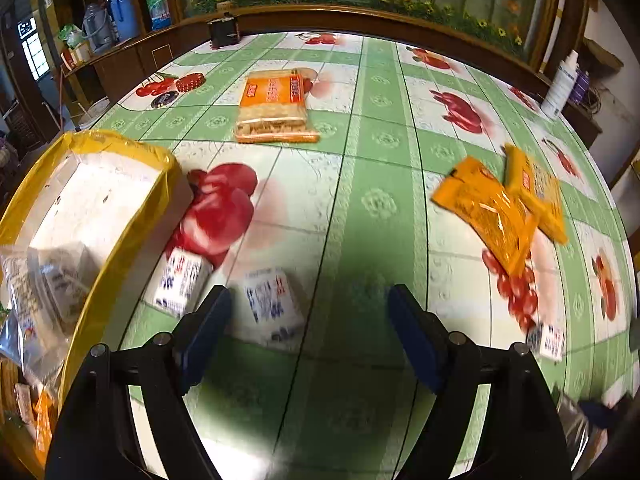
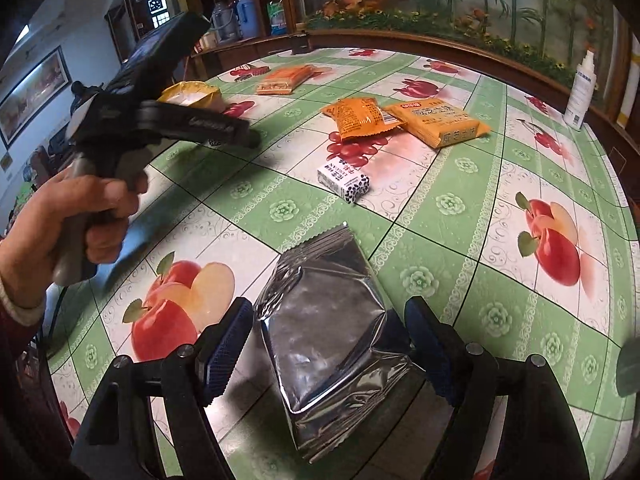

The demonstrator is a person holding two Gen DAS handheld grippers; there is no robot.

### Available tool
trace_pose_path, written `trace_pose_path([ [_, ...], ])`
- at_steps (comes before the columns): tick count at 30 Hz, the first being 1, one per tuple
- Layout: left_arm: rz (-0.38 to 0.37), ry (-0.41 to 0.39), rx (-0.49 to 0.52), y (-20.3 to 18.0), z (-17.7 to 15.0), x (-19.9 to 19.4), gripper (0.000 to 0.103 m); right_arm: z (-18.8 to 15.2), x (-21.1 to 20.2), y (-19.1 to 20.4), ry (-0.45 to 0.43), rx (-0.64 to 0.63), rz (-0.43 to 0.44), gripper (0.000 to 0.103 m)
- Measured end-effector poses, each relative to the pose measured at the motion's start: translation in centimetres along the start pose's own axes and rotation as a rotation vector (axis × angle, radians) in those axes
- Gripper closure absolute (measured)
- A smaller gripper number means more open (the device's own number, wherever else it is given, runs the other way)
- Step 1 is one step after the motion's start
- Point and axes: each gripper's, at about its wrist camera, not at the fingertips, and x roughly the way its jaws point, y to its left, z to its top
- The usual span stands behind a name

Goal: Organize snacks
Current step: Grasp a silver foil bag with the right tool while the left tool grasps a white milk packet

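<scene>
Silver foil packet lies between your wide right gripper; left gripper, wide too, holds nothing. Few snacks sit in the yellow-rimmed box at the table's left edge; most remain scattered.

Home dining room, fruit-print tablecloth, thermos flasks, wooden cabinet

tongs: black arms, silver screws | pads: blue, ribbed | sleeve: dark red, pale cuff
</scene>
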Motion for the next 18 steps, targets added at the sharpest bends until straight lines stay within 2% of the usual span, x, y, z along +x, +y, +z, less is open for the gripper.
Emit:
trace_pose_path([
  [3, -0.014, -0.022, 0.021, -0.1, -0.1, -0.2, 0.032, -0.2, -0.3, -0.3, -0.015, 0.047, -0.008, 0.028],
  [5, -0.028, -0.038, 0.056, -0.5, -0.4, -0.7, 0.068, -0.3, -0.4, -0.4, -0.022, 0.075, -0.017, 0.033],
  [6, -0.041, -0.040, 0.068, -0.6, -0.6, -1.0, 0.081, -0.4, -0.5, -0.4, -0.024, 0.083, -0.023, 0.034],
  [7, -0.063, -0.035, 0.075, -0.7, -0.8, -1.2, 0.086, -0.4, -0.6, -0.2, -0.026, 0.089, -0.030, 0.035],
  [13, -0.110, -0.057, 0.092, 0.3, -3.5, -3.4, 0.086, -1.1, -1.4, 1.2, -0.051, 0.120, -0.033, 0.040],
  [18, -0.112, -0.128, 0.116, 1.9, -5.8, -7.4, 0.086, -2.0, -2.8, 2.1, -0.090, 0.169, 0.001, 0.041],
])
